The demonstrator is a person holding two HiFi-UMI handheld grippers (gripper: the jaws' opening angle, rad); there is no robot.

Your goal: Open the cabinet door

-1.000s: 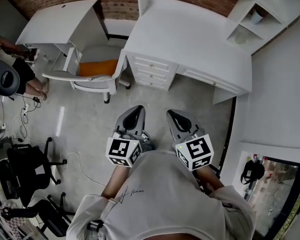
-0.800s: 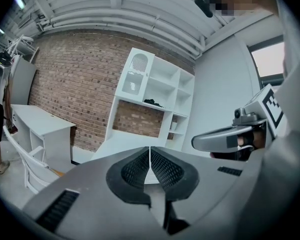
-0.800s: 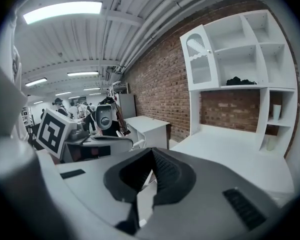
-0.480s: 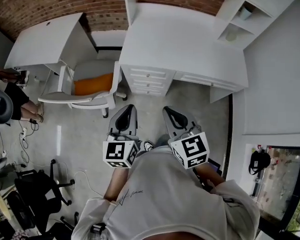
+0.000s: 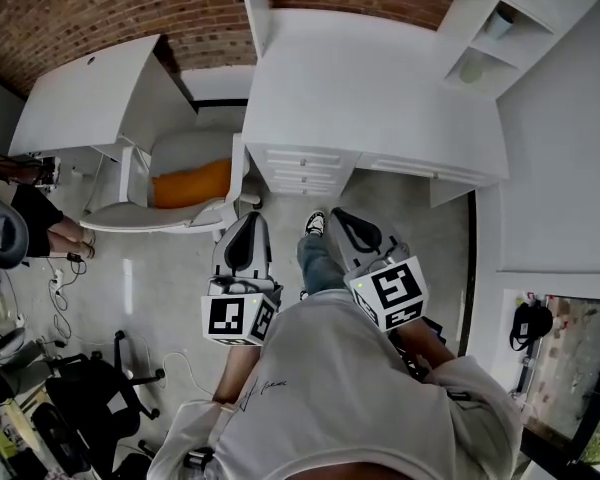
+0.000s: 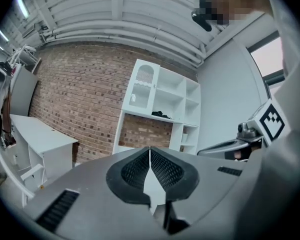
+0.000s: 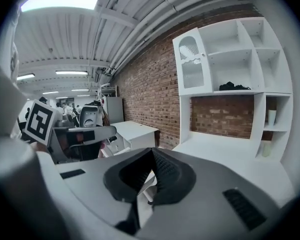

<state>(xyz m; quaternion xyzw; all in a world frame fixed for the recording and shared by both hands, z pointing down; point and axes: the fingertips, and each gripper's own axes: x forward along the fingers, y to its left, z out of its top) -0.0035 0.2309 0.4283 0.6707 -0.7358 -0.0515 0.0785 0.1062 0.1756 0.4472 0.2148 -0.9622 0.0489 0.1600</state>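
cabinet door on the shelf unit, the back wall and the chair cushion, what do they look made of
Cabinet door: white painted wood or board, matte, with an arched pale panel whose material I cannot tell. Back wall: bare red-brown brick with visible mortar lines. Chair cushion: orange, soft-looking, probably fabric.

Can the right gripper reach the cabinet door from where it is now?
Probably not yet: the right gripper is short of the desk, whose top lies between it and the cabinet door up on the shelves.

The head view's top edge cuts off the cabinet [image 5: 458, 23].
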